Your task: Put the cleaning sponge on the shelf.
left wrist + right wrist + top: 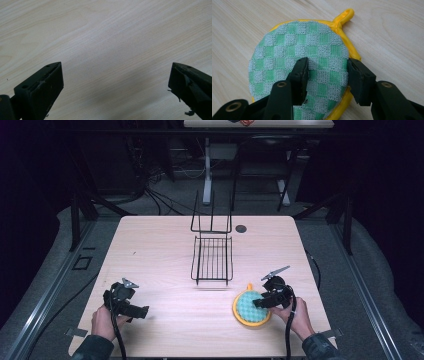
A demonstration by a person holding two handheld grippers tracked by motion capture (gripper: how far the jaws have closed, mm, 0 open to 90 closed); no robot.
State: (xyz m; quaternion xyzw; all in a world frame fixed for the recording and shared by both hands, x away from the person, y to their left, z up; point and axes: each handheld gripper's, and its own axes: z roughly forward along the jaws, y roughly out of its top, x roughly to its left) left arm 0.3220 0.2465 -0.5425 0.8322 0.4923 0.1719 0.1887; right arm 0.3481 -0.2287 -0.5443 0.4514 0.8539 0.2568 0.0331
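A round pot holder (pixel 250 309), green-and-white checked with a yellow rim and loop, lies flat on the wooden table (pixel 160 250) at the front right. My right gripper (pixel 257 303) hovers over its right half. In the right gripper view the pot holder (pixel 299 47) lies under the right gripper (pixel 328 63), whose jaws stand apart with nothing pinched between them. My left gripper (pixel 142 311) is at the front left, held low over bare wood. The left gripper (pixel 116 67) is wide open and empty.
A black wire rack (pixel 212 257) stands in the middle of the table, its upright back toward the far edge. A small dark disc (pixel 241 228) sits near the far edge. Dark floor, cables and table legs lie beyond.
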